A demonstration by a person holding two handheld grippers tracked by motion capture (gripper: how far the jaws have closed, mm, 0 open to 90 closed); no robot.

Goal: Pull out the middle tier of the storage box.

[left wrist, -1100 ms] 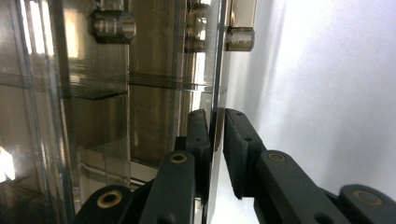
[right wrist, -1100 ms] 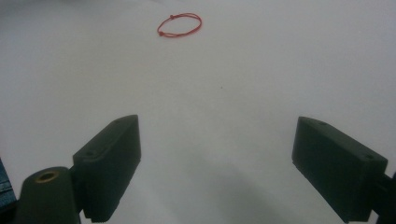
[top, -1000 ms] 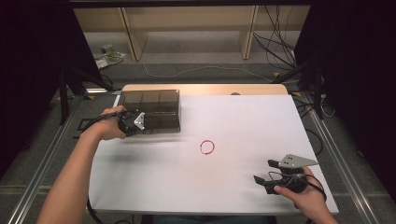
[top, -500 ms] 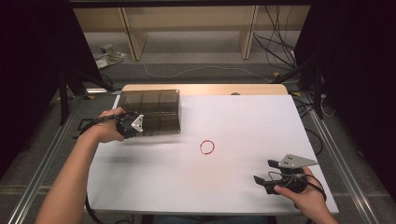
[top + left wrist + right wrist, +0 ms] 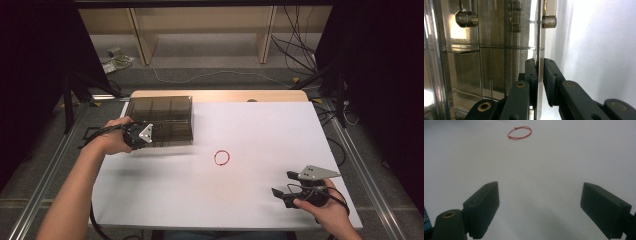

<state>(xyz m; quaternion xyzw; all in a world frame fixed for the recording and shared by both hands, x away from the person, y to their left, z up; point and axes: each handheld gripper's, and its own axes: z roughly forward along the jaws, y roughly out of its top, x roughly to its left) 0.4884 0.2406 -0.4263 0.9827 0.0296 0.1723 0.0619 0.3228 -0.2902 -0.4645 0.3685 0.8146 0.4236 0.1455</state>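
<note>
Overhead, the left gripper (image 5: 145, 136) sits at the near left corner of the smoky clear box (image 5: 160, 119), which lies at the table's (image 5: 260, 130) far left. A red band (image 5: 221, 157) lies near the table's middle, apart from both grippers. The right gripper (image 5: 285, 186) rests near the front right edge, jaws spread.

Along the left gripper (image 5: 539, 75), the jaws pinch a thin clear wall of the box (image 5: 486, 50), one on each side.

Along the right gripper (image 5: 540, 210), the jaws stand wide with nothing between them; the band (image 5: 519, 132) lies well ahead.
</note>
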